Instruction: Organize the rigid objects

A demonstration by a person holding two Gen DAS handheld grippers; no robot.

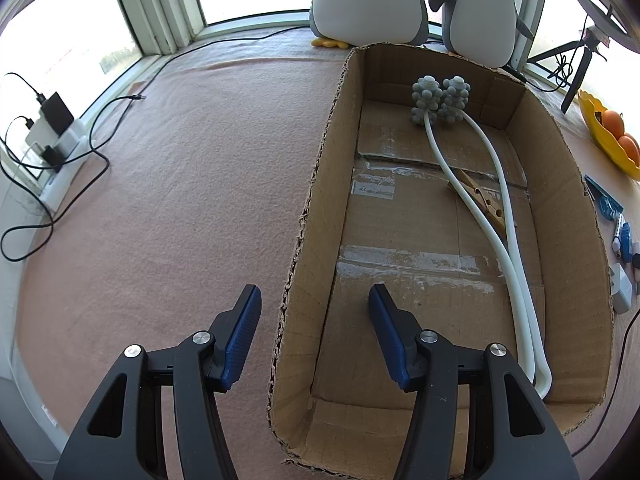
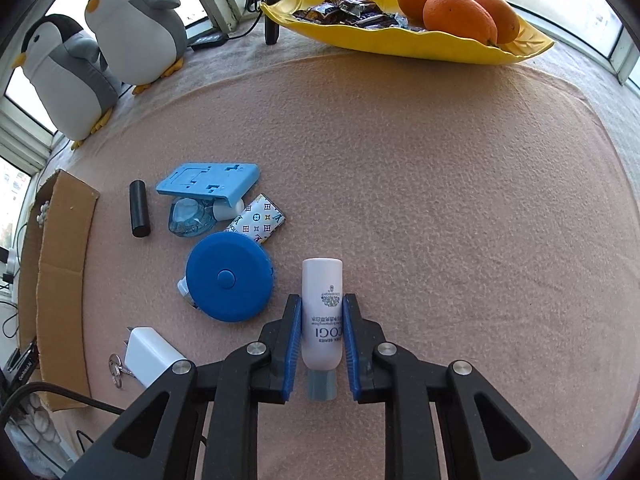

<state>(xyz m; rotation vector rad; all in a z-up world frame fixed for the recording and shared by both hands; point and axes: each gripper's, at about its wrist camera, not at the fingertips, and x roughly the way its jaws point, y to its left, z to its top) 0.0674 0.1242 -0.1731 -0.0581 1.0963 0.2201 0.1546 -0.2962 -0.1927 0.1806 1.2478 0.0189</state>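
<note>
My right gripper point(image 2: 321, 304) is shut on a white tube with a grey cap point(image 2: 322, 312), its pads pressed to both sides. To its left lie a round blue tape measure point(image 2: 228, 278), a patterned small box point(image 2: 258, 220), a blue stand point(image 2: 208, 182), a clear blue item point(image 2: 190, 214), a black cylinder point(image 2: 139, 208) and a white charger point(image 2: 150, 354). My left gripper point(image 1: 314, 300) is open and empty, straddling the left wall of the cardboard box point(image 1: 316, 216). The box holds a white massager with grey knobbed balls point(image 1: 440, 100) and a wooden clothespin point(image 1: 486, 200).
Two plush penguins point(image 1: 368, 0) stand behind the box by the window. A yellow dish point(image 2: 400, 36) with oranges and wrapped sweets sits at the far right. Cables and a power strip point(image 1: 52, 132) lie at the left edge. The box edge also shows in the right wrist view point(image 2: 60, 264).
</note>
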